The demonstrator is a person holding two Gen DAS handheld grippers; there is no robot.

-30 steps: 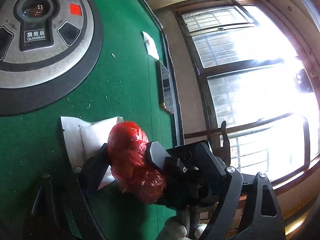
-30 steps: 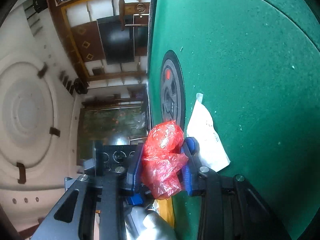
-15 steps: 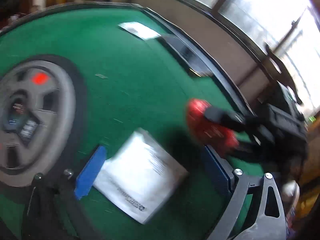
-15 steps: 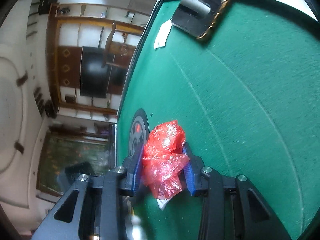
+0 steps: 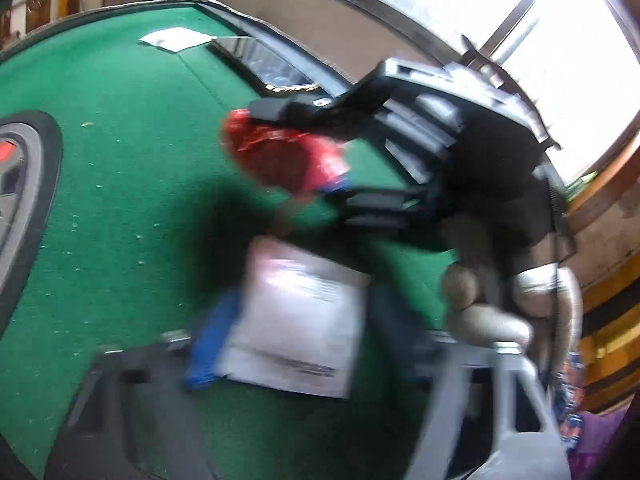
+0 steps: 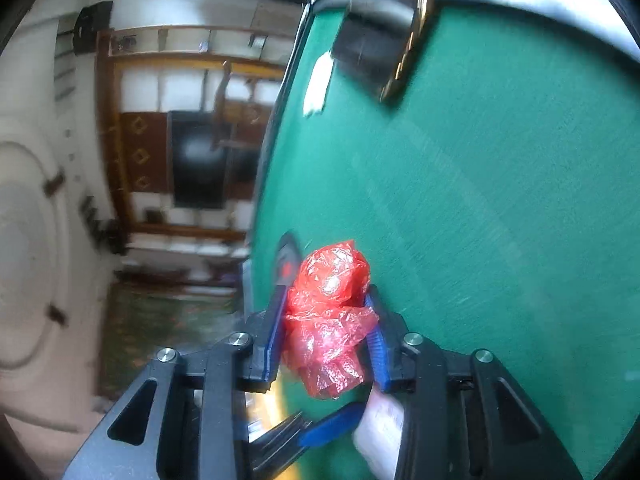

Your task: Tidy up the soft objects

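Observation:
My right gripper (image 6: pixel 326 324) is shut on a crumpled red plastic bag (image 6: pixel 328 312), held above the green felt table (image 6: pixel 500 220). In the left wrist view the same red bag (image 5: pixel 280 156) sits in the right gripper's black fingers, above and beyond a white printed packet (image 5: pixel 300 316) that lies flat on the felt. My left gripper (image 5: pixel 296 344) is open and empty, its blue fingers (image 5: pixel 212 344) on either side of the white packet. The view is blurred.
A round grey and black control hub (image 5: pixel 20 184) is set into the table's middle. A white paper (image 5: pixel 176 38) and a gold-rimmed recessed tray (image 5: pixel 264 68) lie at the far edge. A window is behind.
My left gripper let go of the red bag and pulled back over the white packet. My right gripper keeps the bag and has lifted it up and away.

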